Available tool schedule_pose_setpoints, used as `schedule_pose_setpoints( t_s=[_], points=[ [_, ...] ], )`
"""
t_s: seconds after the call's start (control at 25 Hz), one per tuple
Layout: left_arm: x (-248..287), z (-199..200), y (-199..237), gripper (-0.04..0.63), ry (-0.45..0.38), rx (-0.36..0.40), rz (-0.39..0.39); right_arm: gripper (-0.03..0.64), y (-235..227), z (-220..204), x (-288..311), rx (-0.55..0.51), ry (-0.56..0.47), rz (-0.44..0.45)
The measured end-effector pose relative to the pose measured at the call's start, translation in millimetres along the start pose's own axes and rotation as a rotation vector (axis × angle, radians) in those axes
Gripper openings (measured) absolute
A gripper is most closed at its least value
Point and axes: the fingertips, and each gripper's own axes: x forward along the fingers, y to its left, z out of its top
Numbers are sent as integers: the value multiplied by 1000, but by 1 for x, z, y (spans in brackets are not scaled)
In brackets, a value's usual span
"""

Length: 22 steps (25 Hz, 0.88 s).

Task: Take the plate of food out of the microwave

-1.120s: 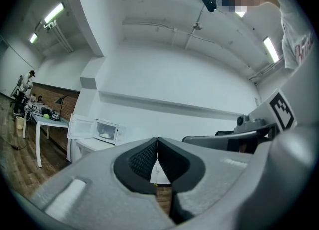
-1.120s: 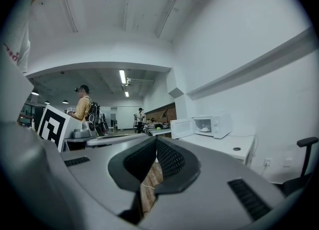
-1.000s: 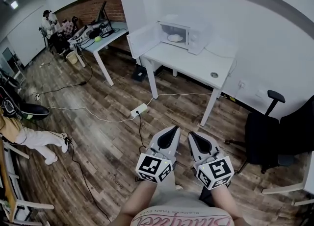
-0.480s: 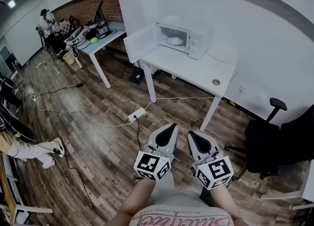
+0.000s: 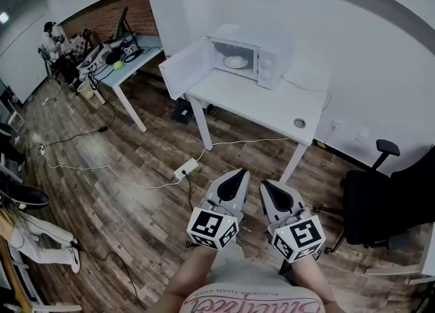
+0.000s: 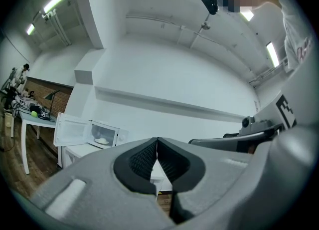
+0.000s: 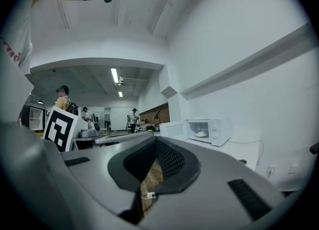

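A white microwave [image 5: 257, 59] stands on a white table [image 5: 262, 101] across the room, its door [image 5: 182, 68] swung open to the left. Inside it sits a white plate of pale food [image 5: 236, 62]. The left gripper view shows the plate [image 6: 102, 140] small and far off, and so does the right gripper view, where the plate [image 7: 200, 134] lies inside the microwave [image 7: 209, 130]. My left gripper [image 5: 238, 178] and right gripper [image 5: 267, 187] are held side by side over the wooden floor, well short of the table. Both are shut and hold nothing.
A black office chair [image 5: 370, 199] stands right of the table. A power strip [image 5: 185, 167] and cables lie on the floor before the table legs. A second table [image 5: 112, 60] with gear is at the back left, people beyond it. A small round object [image 5: 299, 123] sits on the white table.
The microwave and its table have grown nearer and lower in the head view as I walk toward them. Both grippers stay shut and side by side.
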Motion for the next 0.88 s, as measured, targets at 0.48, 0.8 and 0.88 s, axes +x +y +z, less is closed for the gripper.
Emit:
schedule_pose_setpoints(
  t_s=[0.48, 0.8, 0.88],
  points=[
    [48, 10, 85, 8, -3, -13, -20, 13, -23, 7, 91, 3, 15, -31],
    [69, 9, 140, 8, -6, -5, -26, 13, -26, 4, 156, -18, 19, -28],
    [70, 9, 151, 8, -7, -8, -25, 13, -25, 4, 167, -23, 20, -28]
  ],
)
